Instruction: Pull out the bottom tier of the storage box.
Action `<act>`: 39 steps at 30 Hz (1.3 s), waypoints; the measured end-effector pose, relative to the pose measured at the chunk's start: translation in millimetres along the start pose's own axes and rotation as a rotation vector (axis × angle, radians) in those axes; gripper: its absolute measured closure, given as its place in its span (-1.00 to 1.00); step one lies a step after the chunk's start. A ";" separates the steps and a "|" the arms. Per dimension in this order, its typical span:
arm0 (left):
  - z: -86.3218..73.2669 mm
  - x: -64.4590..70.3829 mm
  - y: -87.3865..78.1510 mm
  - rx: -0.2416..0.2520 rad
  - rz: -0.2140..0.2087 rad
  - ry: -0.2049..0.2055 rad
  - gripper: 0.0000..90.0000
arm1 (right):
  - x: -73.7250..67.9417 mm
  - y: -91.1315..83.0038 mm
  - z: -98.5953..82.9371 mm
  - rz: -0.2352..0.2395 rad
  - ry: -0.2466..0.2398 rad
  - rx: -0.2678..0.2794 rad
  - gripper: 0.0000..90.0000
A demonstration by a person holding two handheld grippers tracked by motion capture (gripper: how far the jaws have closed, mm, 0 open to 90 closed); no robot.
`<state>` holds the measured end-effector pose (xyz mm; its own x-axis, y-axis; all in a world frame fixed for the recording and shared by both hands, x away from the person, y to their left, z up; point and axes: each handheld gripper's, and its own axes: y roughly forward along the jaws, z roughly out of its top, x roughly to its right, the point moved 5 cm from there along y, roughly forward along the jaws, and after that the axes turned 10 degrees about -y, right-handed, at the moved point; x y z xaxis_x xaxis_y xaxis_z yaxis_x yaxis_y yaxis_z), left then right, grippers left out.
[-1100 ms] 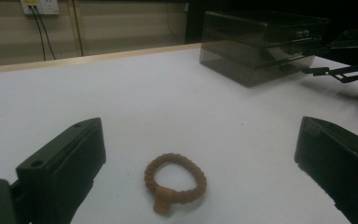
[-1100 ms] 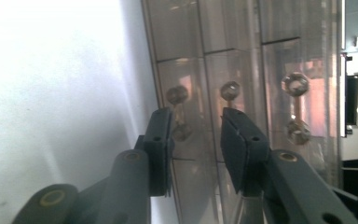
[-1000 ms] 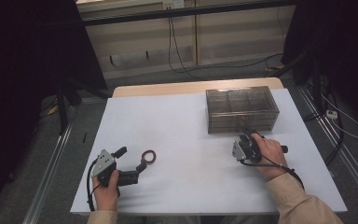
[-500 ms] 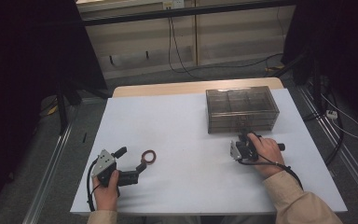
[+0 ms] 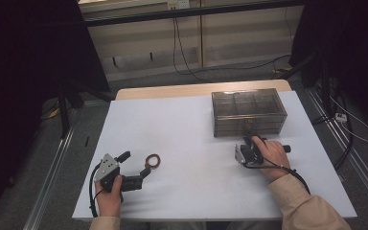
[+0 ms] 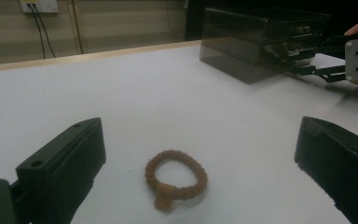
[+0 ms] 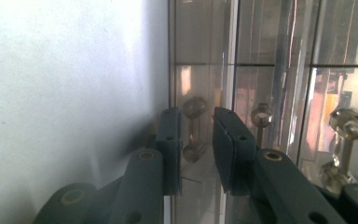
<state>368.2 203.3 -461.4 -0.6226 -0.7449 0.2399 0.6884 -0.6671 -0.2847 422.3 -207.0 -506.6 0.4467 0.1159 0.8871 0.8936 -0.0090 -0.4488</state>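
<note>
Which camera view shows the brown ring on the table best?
The left gripper view: the brown ring lies close and large between the open jaws of the left gripper, its beaded texture and small tab visible. The high view shows the ring as a small loop on the white table, just ahead of that gripper.

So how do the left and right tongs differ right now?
The left tongs are spread wide open; the right tongs are nearly closed, with only a narrow gap left. The left tongs flank a brown ring lying flat on the white table, not touching it; the right tongs sit at a knob on the clear drawer box. Both have black jaws and are hand-held.
</note>
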 end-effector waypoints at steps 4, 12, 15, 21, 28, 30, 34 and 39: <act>-0.2 0.1 0.4 -0.004 -0.001 0.002 -0.96 | 0.7 1.2 2.4 -0.004 -0.018 0.002 0.65; -0.4 -0.4 0.6 -0.003 -0.001 -0.002 -0.96 | 0.8 5.3 4.0 -0.003 -0.019 0.000 0.75; 0.1 -0.2 0.5 -0.002 -0.006 -0.004 -0.96 | -0.4 5.6 5.2 -0.002 -0.024 -0.009 0.76; -0.5 0.2 1.2 -0.006 -0.004 0.000 -0.96 | -0.6 5.4 5.5 -0.013 -0.024 -0.020 0.78; -0.4 -0.1 1.0 -0.007 -0.006 -0.002 -0.96 | 0.2 3.9 5.3 -0.021 -0.014 -0.020 0.79; -0.2 0.0 1.1 -0.006 -0.007 -0.003 -0.96 | 1.1 3.2 4.9 -0.026 -0.013 -0.015 0.79; -0.3 -0.2 1.5 -0.008 -0.007 0.000 -0.96 | 0.4 1.2 4.8 -0.023 -0.011 -0.018 0.79; -0.1 -0.4 1.2 -0.007 -0.007 0.001 -0.96 | 1.0 -2.1 4.8 -0.026 -0.017 -0.015 0.80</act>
<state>369.2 202.8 -461.9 -0.6277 -0.7400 0.2415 0.6814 -0.6723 -0.2892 420.6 -202.1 -505.3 0.4222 0.1335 0.8966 0.9057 -0.0201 -0.4235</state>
